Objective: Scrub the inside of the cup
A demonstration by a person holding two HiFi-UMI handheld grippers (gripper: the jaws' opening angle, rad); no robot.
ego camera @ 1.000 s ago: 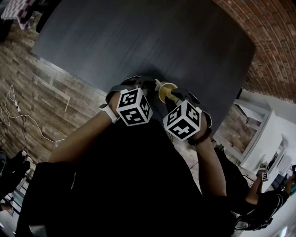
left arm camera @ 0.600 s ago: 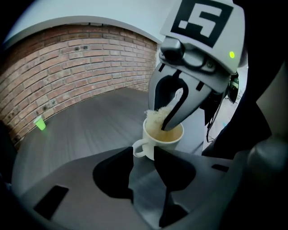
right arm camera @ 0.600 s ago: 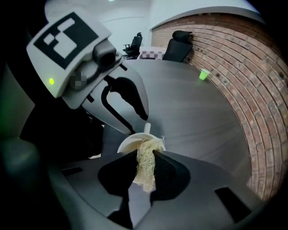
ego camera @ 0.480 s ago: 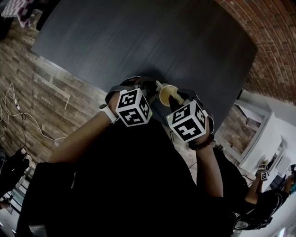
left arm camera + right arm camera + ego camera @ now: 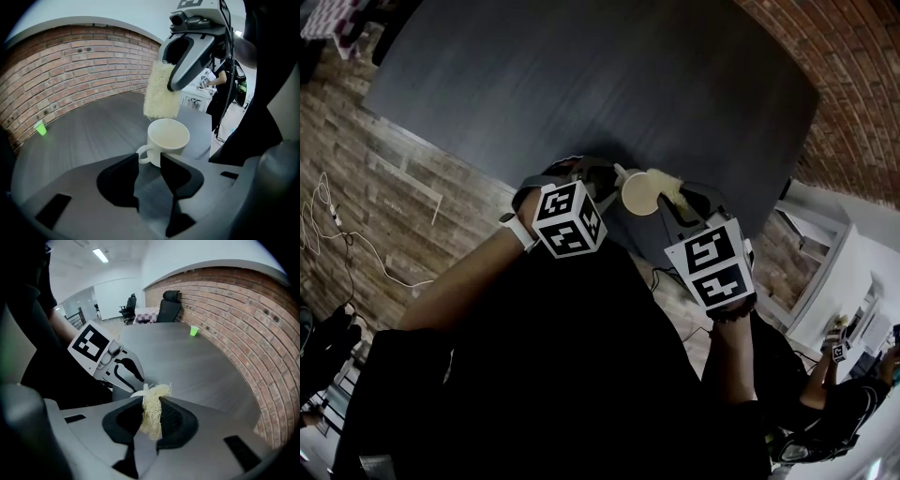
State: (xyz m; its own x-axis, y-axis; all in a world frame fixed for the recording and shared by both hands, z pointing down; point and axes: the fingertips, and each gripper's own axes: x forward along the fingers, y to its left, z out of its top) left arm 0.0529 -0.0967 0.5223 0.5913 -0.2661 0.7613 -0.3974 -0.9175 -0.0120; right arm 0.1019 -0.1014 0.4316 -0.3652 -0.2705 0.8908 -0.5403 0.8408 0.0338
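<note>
A white cup (image 5: 168,138) stands on the dark table (image 5: 581,75) near its front edge. Its handle sits between the jaws of my left gripper (image 5: 150,161), which is shut on it. My right gripper (image 5: 151,404) is shut on a pale yellow fibrous scrubber (image 5: 151,413). In the left gripper view the scrubber (image 5: 161,91) hangs just above the cup's far rim, outside the cup. From the head view the cup (image 5: 639,194) lies between the left gripper (image 5: 605,178) and the right gripper (image 5: 675,202), with the scrubber (image 5: 666,185) at its right rim.
A small green cup (image 5: 194,330) stands far off on the table by the brick wall (image 5: 243,319). Office chairs (image 5: 168,305) stand at the table's far end. A white shelf unit (image 5: 825,281) lies to the right of the table.
The right gripper has drawn back and to the right, lifting the scrubber out of the cup. The left gripper and the cup have stayed in place.
</note>
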